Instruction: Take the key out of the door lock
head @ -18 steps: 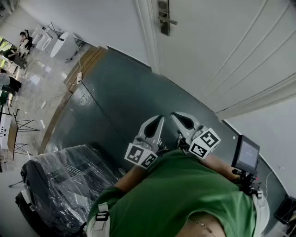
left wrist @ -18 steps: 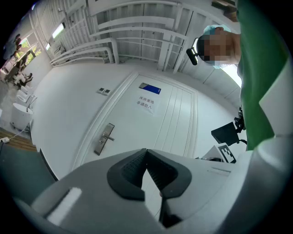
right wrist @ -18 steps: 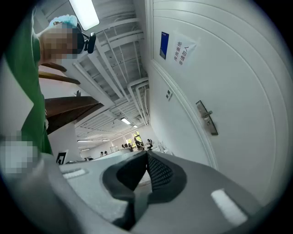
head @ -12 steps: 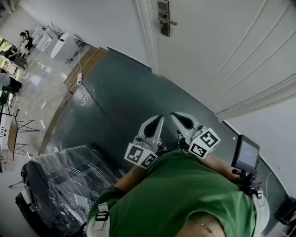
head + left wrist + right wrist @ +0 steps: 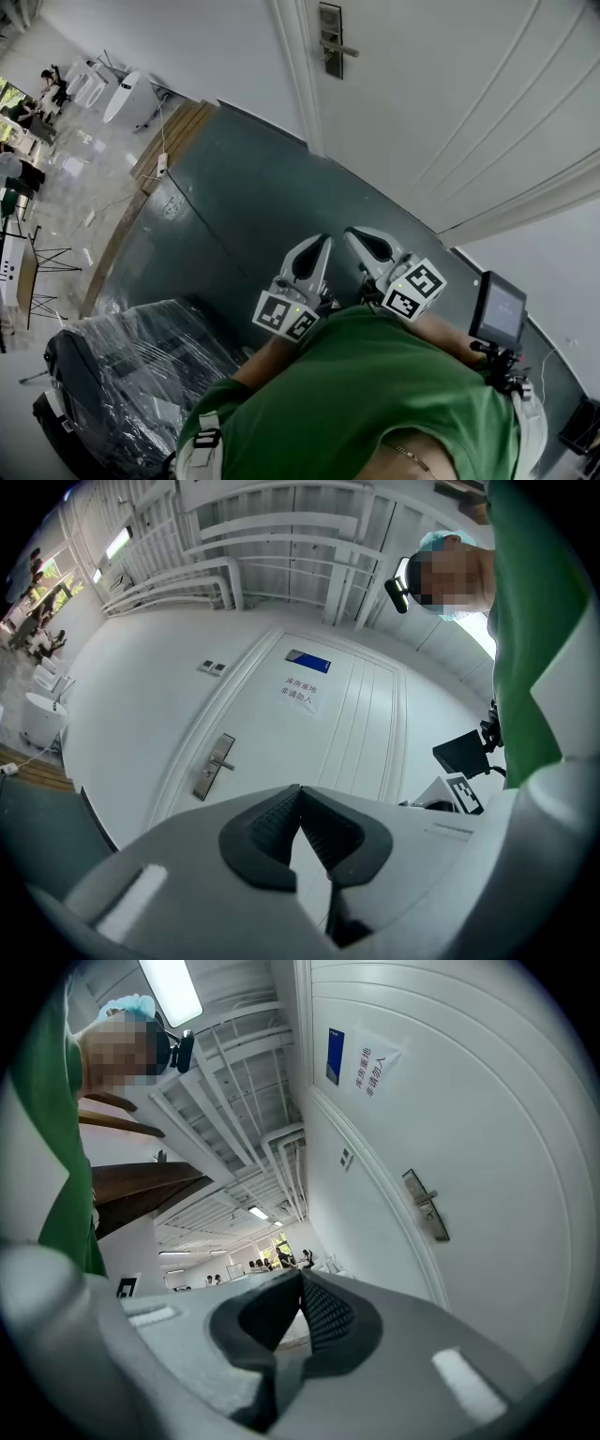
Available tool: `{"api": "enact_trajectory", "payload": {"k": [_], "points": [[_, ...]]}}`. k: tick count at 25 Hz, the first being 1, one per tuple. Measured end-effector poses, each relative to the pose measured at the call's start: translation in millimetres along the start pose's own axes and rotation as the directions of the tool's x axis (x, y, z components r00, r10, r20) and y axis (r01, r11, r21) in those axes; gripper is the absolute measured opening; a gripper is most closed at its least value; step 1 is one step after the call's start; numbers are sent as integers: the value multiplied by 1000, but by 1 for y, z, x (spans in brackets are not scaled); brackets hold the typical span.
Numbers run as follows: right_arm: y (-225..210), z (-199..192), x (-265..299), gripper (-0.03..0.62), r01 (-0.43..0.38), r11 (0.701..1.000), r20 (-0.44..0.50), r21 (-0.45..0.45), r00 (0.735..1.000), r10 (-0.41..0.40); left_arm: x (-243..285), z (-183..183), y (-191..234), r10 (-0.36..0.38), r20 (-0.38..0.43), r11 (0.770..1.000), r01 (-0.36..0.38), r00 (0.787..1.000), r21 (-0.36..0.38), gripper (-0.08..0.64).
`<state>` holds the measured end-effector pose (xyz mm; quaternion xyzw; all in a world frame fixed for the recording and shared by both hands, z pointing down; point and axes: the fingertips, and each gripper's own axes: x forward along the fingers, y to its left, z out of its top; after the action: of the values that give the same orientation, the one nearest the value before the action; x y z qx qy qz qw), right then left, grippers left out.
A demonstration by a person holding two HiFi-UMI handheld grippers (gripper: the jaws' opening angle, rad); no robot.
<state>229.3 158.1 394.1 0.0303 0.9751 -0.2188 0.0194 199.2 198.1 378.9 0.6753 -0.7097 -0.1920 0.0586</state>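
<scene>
The white door stands at the top of the head view with a metal lock plate and lever handle near its left edge. The same lock plate shows in the left gripper view and, as the lock plate, in the right gripper view. No key can be made out at this distance. My left gripper and right gripper are held side by side close to the person's green shirt, well short of the door. Both are shut with nothing between the pads.
A dark grey floor mat lies in front of the door. A plastic-wrapped black object sits at lower left. A small screen on a stand is at the right. People sit far off at the left.
The view has shifted very slightly; the grippers keep the same place and stay shut.
</scene>
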Motion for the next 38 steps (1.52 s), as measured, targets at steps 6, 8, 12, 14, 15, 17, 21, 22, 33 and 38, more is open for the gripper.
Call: {"api": "enact_trajectory", "payload": {"k": [6, 8, 12, 14, 15, 17, 21, 22, 33, 38], "points": [[2, 2, 6, 3, 0, 1000, 0, 0, 1000, 0, 0, 3, 3, -6, -4, 1000, 6, 1000, -5, 0], [0, 2, 10, 3, -1, 1000, -2, 0, 1000, 1, 2, 4, 6, -4, -3, 1000, 4, 1000, -7, 0], [1, -1, 15, 3, -3, 1000, -5, 1, 1000, 3, -1, 5, 12, 4, -3, 1000, -4, 1000, -8, 0], [4, -3, 18, 3, -4, 1000, -6, 4, 1000, 4, -5, 6, 15, 9, -2, 1000, -9, 1000, -9, 0], [6, -4, 20, 3, -5, 1000, -6, 5, 1000, 5, -7, 7, 16, 12, -2, 1000, -12, 1000, -9, 0], [12, -6, 23, 3, -11, 1000, -7, 6, 1000, 11, -14, 10, 19, 18, 1, 1000, -18, 1000, -9, 0], [23, -13, 32, 3, -27, 1000, -12, 7, 1000, 27, -29, 16, 27, 40, 11, 999, -40, 999, -5, 0], [23, -18, 36, 3, -32, 999, -11, 9, 999, 32, -34, 15, 32, 48, 13, 999, -48, 999, -3, 0], [45, -34, 71, 3, -115, 993, -42, 41, 992, 117, -70, 29, 61, 161, 33, 987, -162, 986, 7, 0], [48, -35, 96, 3, -150, 987, -56, 54, 987, 153, -75, 40, 80, 204, 44, 979, -204, 978, 11, 0]]}}
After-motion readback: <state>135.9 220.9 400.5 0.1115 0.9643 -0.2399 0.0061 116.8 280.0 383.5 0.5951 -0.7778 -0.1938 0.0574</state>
